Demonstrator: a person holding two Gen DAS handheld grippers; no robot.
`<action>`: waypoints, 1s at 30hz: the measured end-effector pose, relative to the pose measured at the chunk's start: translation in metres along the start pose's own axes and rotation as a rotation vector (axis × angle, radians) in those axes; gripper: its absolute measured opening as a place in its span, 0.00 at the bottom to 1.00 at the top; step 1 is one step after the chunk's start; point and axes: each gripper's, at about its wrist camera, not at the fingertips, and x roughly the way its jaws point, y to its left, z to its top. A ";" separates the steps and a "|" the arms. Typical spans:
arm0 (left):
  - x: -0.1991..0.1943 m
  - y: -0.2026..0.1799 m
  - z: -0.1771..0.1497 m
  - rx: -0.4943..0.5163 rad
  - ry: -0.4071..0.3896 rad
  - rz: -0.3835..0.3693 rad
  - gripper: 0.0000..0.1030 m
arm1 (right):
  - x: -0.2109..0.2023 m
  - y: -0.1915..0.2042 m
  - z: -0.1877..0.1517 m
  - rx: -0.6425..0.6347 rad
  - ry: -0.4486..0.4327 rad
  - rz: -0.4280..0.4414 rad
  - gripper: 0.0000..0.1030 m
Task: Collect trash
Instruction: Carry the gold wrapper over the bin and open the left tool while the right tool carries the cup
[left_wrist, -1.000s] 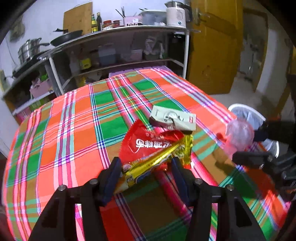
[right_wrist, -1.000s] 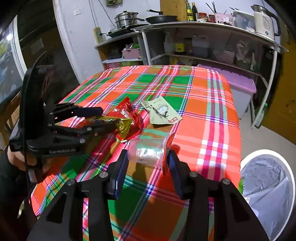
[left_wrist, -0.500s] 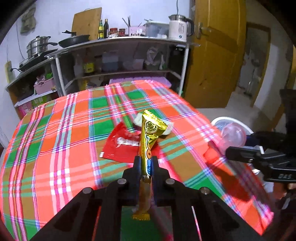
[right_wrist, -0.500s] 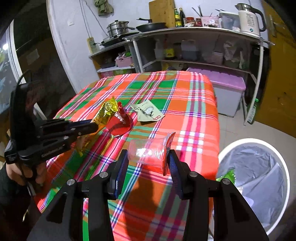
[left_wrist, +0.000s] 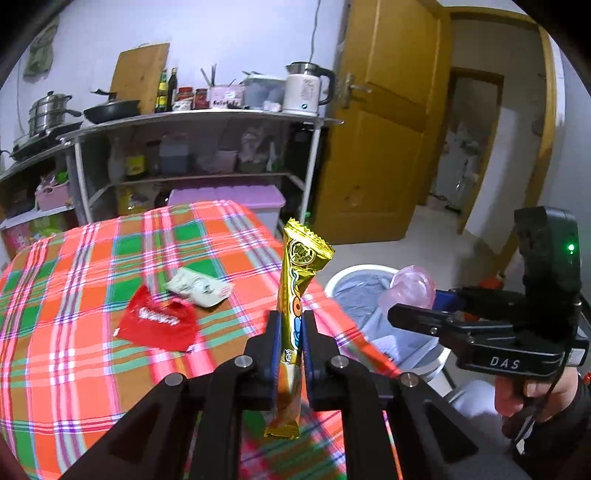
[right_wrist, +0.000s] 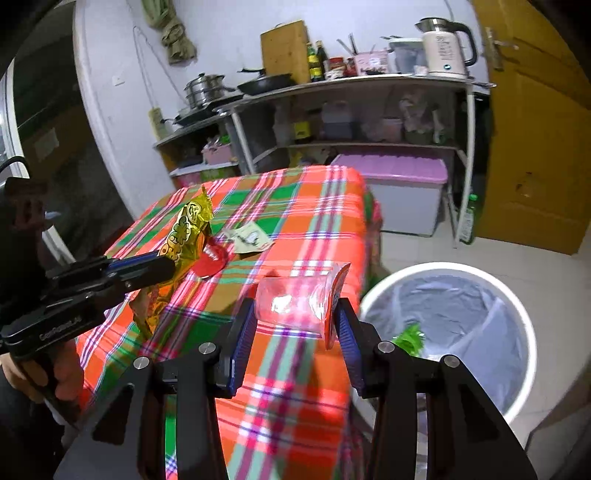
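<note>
Above the table edge, left gripper (left_wrist: 290, 332) is clamped on the gold wrapper (left_wrist: 297, 288), right gripper (right_wrist: 295, 325) squeezes the clear cup (right_wrist: 299, 301). Carry both fully over the bin (right_wrist: 517, 306) before letting go (wrappers flutter); red wrapper (left_wrist: 159, 321) and white packet (left_wrist: 199, 291) wait.

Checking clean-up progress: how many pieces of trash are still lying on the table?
2: a red wrapper and a pale packet just beyond it, both on the plaid tablecloth. Table parts behind the fingers are hidden, so more may lie there.
</note>
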 end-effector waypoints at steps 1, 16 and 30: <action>0.001 -0.007 0.002 -0.001 -0.004 -0.016 0.10 | -0.003 -0.003 0.000 0.004 -0.003 -0.005 0.43; 0.034 -0.065 0.015 0.044 0.017 -0.121 0.10 | -0.046 -0.047 -0.011 0.081 -0.056 -0.118 0.43; 0.081 -0.090 0.016 0.043 0.084 -0.172 0.10 | -0.041 -0.088 -0.023 0.157 -0.035 -0.173 0.43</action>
